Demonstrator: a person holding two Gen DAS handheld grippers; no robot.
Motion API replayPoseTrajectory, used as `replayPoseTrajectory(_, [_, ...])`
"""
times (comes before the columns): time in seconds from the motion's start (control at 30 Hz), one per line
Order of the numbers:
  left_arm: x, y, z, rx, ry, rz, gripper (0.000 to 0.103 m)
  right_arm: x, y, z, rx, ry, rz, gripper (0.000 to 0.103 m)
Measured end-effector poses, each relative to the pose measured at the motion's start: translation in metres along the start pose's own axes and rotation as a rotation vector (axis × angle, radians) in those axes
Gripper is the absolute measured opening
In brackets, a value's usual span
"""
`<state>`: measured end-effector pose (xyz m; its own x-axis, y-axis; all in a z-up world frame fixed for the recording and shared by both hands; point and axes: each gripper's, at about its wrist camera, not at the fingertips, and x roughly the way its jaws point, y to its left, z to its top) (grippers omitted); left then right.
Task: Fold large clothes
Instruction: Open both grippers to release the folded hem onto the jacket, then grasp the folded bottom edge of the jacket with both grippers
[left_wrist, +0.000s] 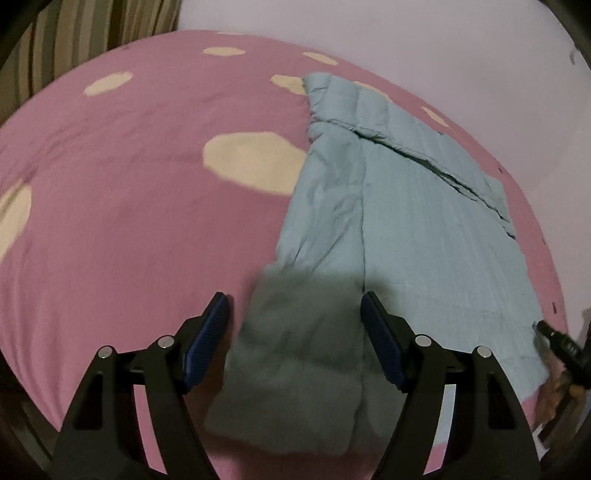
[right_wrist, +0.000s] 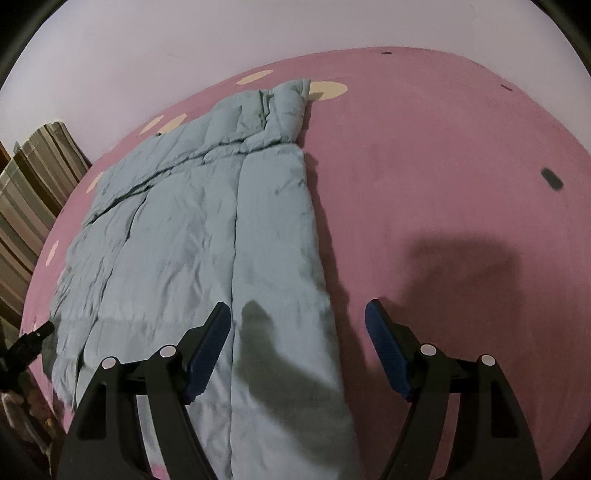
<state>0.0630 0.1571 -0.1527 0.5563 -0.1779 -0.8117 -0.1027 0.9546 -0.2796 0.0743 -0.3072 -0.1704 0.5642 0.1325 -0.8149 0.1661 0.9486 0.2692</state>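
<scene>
Jacket (left_wrist: 402, 221), pale blue, quilted and puffy, lies flat on the pink spotted bedsheet (left_wrist: 129, 184), already narrowed into a long panel with one side flap laid over its middle. Left gripper (left_wrist: 295, 306) hovers above the jacket's near end, jaws spread wide, nothing between them. Right gripper (right_wrist: 297, 315) hovers over the jacket's near right edge, jaws likewise spread and empty; its left finger is over the fabric, its right finger over bare sheet beside the jacket. Handling guess: light, soft, springy padding, slick shell, so thin pinches will likely slip and the fold will want to puff back open. Best hold is probably the stitched hem at the jacket's near end, one gripper at each corner, pinching through all layers. Striped fabric (left_wrist: 92, 33) sits beyond the jacket's far left.
</scene>
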Motion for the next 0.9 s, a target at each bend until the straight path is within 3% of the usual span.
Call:
replayPoseTrajectory(0.33, [-0.011,0.005,-0.019,-0.047,0.007,-0.070,0.073,-0.011,0.004,-0.031,0.007,0.006,0.048,0.074])
replayPoseTrajectory(0.5, [-0.014,0.006,-0.024,-0.051,0.012,-0.075,0.058,-0.018,0.008,-0.041,-0.019,0.006,0.044,0.073])
replayPoseTrajectory(0.63, [-0.015,0.004,-0.027,-0.034,0.020,-0.096,0.045,-0.021,0.011,-0.044,-0.039,0.009,0.026,0.056])
replayPoseTrajectory(0.8, [-0.016,0.005,-0.032,-0.033,0.016,-0.113,0.022,-0.024,0.010,-0.048,-0.030,0.014,0.041,0.045])
replayPoseTrajectory(0.87, [-0.017,0.005,-0.032,-0.029,0.007,-0.123,0.016,-0.023,0.009,-0.048,-0.026,0.015,0.053,0.036])
replayPoseTrajectory(0.9, [-0.018,0.004,-0.033,-0.026,0.004,-0.124,0.013,-0.023,0.009,-0.050,-0.023,0.018,0.068,0.027])
